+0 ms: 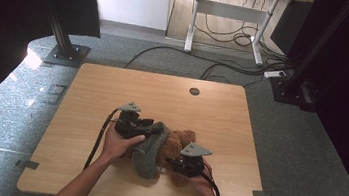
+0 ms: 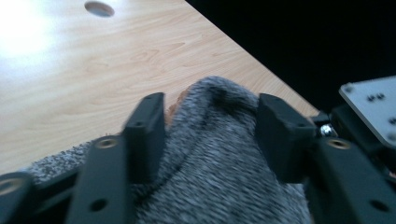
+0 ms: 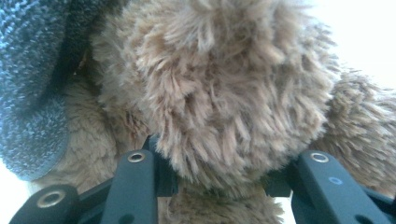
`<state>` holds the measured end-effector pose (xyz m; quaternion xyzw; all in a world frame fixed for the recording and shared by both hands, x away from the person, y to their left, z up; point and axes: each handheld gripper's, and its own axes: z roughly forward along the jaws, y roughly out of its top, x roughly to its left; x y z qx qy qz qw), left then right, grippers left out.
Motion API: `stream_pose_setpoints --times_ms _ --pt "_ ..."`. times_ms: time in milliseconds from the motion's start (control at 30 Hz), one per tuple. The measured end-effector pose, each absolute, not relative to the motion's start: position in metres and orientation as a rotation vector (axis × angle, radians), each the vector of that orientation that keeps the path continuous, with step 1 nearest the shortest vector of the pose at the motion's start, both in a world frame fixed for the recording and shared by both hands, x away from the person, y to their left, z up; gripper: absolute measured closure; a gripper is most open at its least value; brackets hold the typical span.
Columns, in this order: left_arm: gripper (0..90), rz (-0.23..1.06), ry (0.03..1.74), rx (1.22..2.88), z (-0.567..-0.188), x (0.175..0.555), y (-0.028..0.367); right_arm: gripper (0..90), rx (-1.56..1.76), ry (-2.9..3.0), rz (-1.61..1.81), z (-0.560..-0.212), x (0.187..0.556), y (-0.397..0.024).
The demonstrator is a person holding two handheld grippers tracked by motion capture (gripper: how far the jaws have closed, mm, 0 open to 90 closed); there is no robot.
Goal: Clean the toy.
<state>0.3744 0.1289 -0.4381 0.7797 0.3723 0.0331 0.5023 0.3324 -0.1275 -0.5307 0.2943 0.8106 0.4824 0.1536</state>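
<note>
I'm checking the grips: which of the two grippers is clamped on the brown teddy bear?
The right gripper, its fingers pressed into the teddy bear. The left gripper stands open around the grey knit cloth.

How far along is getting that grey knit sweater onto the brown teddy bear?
Partly done: the grey knit sweater already drapes over part of the brown teddy bear on the wooden table. In hand: the right gripper clamps the bear's plush body, while the left gripper has its jaws apart around a fold of knit. Left: most of the bear remains uncovered, so the sweater still needs pulling on.
</note>
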Motion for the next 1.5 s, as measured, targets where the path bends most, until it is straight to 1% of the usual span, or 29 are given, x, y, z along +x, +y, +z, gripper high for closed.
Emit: stream_pose_setpoints --times_ms 67,133,233,300,333,400,433,500,533,567,633,667,800,833,900,967,1033,1233,1367,1500 --pt "37.3 0.073 0.867 1.908 -0.436 0.37 0.13 56.1 0.846 2.324 1.383 -0.531 0.333 -0.128" --pt "33.2 0.094 0.853 1.947 -0.437 0.367 0.128 56.1 0.846 2.324 1.384 -0.531 0.332 -0.128" --pt "26.6 0.084 0.854 1.997 -0.443 0.365 0.12 55.9 0.85 2.324 1.389 -0.531 0.333 -0.128" --pt "27.3 0.119 0.861 2.028 -0.448 0.365 0.113 55.9 0.852 2.324 1.389 -0.531 0.333 -0.128" --pt "31.4 0.155 0.87 2.046 -0.449 0.365 0.109 55.9 0.854 2.324 1.387 -0.531 0.333 -0.128" --pt "42.4 0.18 0.881 2.059 -0.451 0.365 0.105 56.0 0.861 2.324 1.382 -0.532 0.333 -0.128" --pt "55.6 0.18 0.875 2.059 -0.451 0.365 0.104 56.1 0.857 2.329 1.374 -0.532 0.334 -0.128" --pt "68.7 0.158 0.858 2.058 -0.45 0.367 0.102 56.4 0.856 2.331 1.371 -0.532 0.333 -0.128" --pt "73.8 0.148 0.846 2.056 -0.449 0.367 0.101 56.7 0.851 2.331 1.368 -0.532 0.333 -0.127" --pt "76.3 0.144 0.834 2.049 -0.447 0.367 0.101 57.0 0.846 2.332 1.365 -0.532 0.333 -0.127" --pt "77.8 0.086 0.808 2.004 -0.443 0.367 0.097 57.2 0.84 2.331 1.367 -0.532 0.333 -0.127" --pt "77.8 0.082 0.795 1.999 -0.441 0.366 0.092 57.2 0.836 2.33 1.369 -0.532 0.333 -0.127" --pt "77.6 0.118 0.746 2.032 -0.437 0.364 0.064 57.2 0.832 2.33 1.367 -0.532 0.333 -0.126" --pt "77.6 0.144 0.761 2.049 -0.437 0.364 0.059 57.1 0.832 2.326 1.364 -0.532 0.333 -0.126" --pt "77.6 0.147 0.799 2.077 -0.441 0.368 0.057 57.3 0.824 2.322 1.358 -0.533 0.332 -0.127" --pt "77.7 0.13 0.848 2.061 -0.445 0.374 0.065 57.6 0.819 2.323 1.35 -0.533 0.332 -0.127" --pt "77.9 0.075 0.9 2.024 -0.448 0.379 0.081 57.8 0.818 2.318 1.353 -0.534 0.331 -0.127" --pt "78.1 0.124 1.011 1.962 -0.453 0.378 0.142 57.8 0.815 2.317 1.363 -0.535 0.331 -0.128" --pt "78.3 0.121 1.076 1.862 -0.459 0.372 0.191 57.8 0.809 2.318 1.368 -0.535 0.329 -0.127" --pt "78.2 0.143 1.141 1.778 -0.461 0.367 0.228 57.7 0.811 2.318 1.365 -0.536 0.329 -0.127"
